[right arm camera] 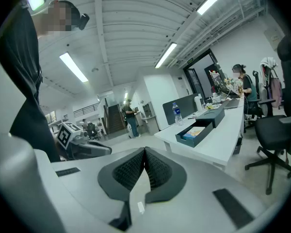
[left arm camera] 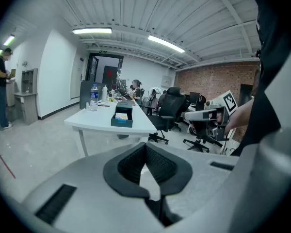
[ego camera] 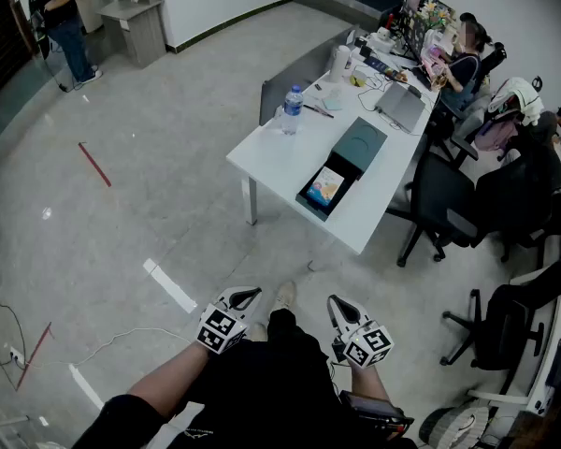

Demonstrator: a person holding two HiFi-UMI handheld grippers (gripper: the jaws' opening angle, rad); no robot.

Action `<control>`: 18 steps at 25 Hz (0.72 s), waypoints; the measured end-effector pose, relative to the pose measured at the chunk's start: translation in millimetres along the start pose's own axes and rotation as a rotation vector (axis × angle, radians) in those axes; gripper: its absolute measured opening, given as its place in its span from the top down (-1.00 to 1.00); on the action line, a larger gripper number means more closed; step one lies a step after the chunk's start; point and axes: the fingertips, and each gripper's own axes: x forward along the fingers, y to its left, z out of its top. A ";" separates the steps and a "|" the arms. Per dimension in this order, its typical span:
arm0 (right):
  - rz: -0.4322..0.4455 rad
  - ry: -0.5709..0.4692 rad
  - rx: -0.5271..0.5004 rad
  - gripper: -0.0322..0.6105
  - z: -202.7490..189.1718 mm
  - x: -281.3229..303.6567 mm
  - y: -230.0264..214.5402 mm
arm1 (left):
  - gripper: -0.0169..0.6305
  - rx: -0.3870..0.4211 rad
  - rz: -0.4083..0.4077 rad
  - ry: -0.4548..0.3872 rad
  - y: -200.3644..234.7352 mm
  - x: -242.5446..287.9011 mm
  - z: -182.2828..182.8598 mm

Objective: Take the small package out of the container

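Observation:
A dark teal container (ego camera: 348,165) lies with its lid off on the white table (ego camera: 279,160). A small colourful package (ego camera: 325,187) rests inside it. Both grippers are held low in front of the person, well short of the table. My left gripper (ego camera: 250,295) is shut with nothing between its jaws, and my right gripper (ego camera: 338,303) is shut and empty too. In the left gripper view the closed jaws (left arm camera: 145,147) point towards the container (left arm camera: 122,116). From the right gripper view, the container (right arm camera: 201,127) and package (right arm camera: 194,131) lie beyond the closed jaws (right arm camera: 144,152).
A water bottle (ego camera: 292,109), a laptop (ego camera: 399,105) and desk clutter sit further along the table. Black office chairs (ego camera: 444,202) stand at its right side, with people seated there. A person stands at the far left (ego camera: 61,21). Cables lie on the grey floor.

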 end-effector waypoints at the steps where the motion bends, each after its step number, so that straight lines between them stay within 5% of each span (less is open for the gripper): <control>1: 0.000 0.007 0.006 0.82 -5.2 -3.4 5.3 | 0.92 -0.007 -0.001 0.003 -3.3 -4.3 -4.2; 18: -0.053 -0.009 0.025 0.82 -18.6 -38.6 38.1 | 0.92 -0.018 -0.064 0.015 -38.7 -27.8 -20.0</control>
